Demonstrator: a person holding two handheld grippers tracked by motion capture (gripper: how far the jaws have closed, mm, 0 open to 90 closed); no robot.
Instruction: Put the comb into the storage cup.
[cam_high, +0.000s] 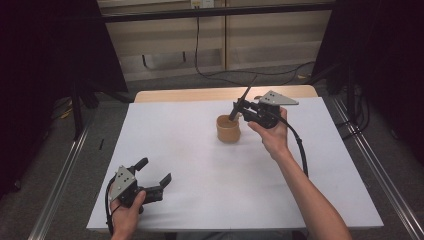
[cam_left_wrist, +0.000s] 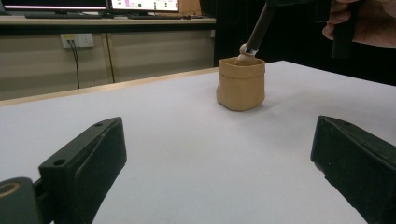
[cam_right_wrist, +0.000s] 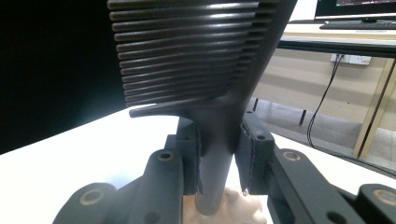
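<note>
1. At roughly seven o'clock on the white tabletop (cam_high: 200, 170), the left gripper (cam_high: 155, 175) rests low in a person's left hand (cam_high: 127, 212), its jaws spread wide apart with nothing between them; the left gripper view shows bare tabletop in the gap.

2. Near the tabletop's centre, toward one o'clock, stands a small tan pot (cam_high: 228, 129), upright, with soft folded walls. In the left gripper view the tan pot (cam_left_wrist: 241, 83) sits well beyond the open jaws, at about one o'clock.

3. A dark comb (cam_high: 242, 102) leans with its handle end down in the pot's mouth, its upper end pointing to about one o'clock in the high view.

4. Just right of the pot, the right gripper (cam_high: 239, 107), held in the person's right hand (cam_high: 272, 135), has its jaws clamped on the comb's handle. The right gripper view shows both pads pressed against the stem of the dark comb (cam_right_wrist: 196, 56), its teeth fanned above them.
</note>
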